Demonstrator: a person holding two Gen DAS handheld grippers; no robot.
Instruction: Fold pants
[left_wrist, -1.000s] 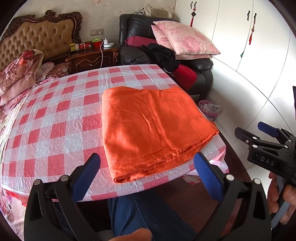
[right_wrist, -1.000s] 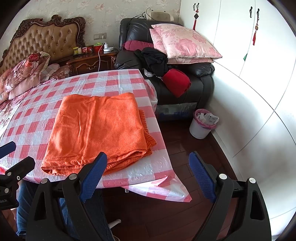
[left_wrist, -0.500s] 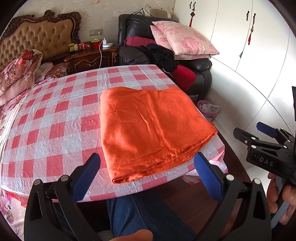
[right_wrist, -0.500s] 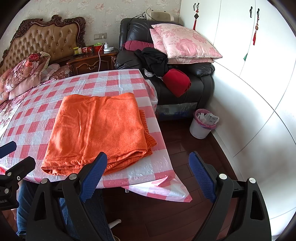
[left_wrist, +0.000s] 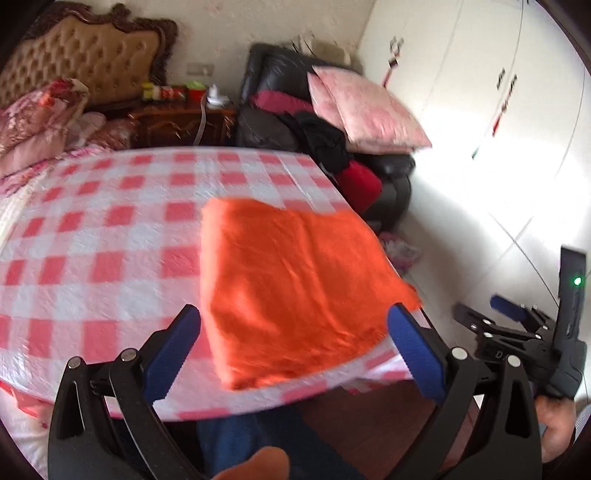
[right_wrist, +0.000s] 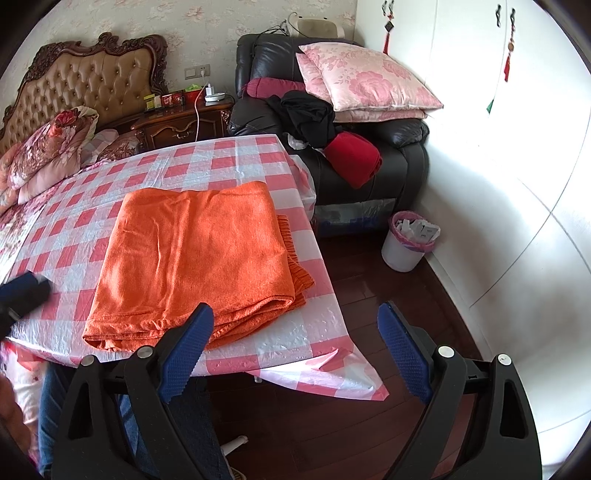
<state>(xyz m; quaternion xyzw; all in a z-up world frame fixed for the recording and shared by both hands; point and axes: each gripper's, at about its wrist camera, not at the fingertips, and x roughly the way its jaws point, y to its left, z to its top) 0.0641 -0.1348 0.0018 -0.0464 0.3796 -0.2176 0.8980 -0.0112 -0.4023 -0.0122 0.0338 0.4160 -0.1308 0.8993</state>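
In the left wrist view, which is smeared by motion, the left gripper (left_wrist: 293, 325) has its blue-padded jaws spread wide with nothing between them, above the near edge of the table covered in a red-and-white checked plastic cloth (left_wrist: 92, 236). The folded orange pants (left_wrist: 295, 280) lie flat on the cloth near the table's right corner, clear of both pads. This view alone shows the right gripper (left_wrist: 491, 314) from outside, off the table's right edge, with a hand (left_wrist: 554, 428) under it; its jaws seem apart, though blur makes that hard to judge here. A blue-jeaned leg (left_wrist: 258, 435) sits under the table edge.

The right wrist view is sharp. The right gripper (right_wrist: 295, 338) stands wide open and empty, its left pad in front of the pants' (right_wrist: 192, 258) near fold and its right pad over the dark wooden floor (right_wrist: 351, 424). Only here can one see a ribbed orange layer sticking out from under the stack on the right side. A blurred dark piece of the left gripper (right_wrist: 22, 291) enters at the left edge over the cloth (right_wrist: 236, 158). Beyond the table are a black leather armchair (right_wrist: 402, 158) piled with pink floral pillows (right_wrist: 365, 81) and a white waste bin with a pink liner (right_wrist: 402, 247).
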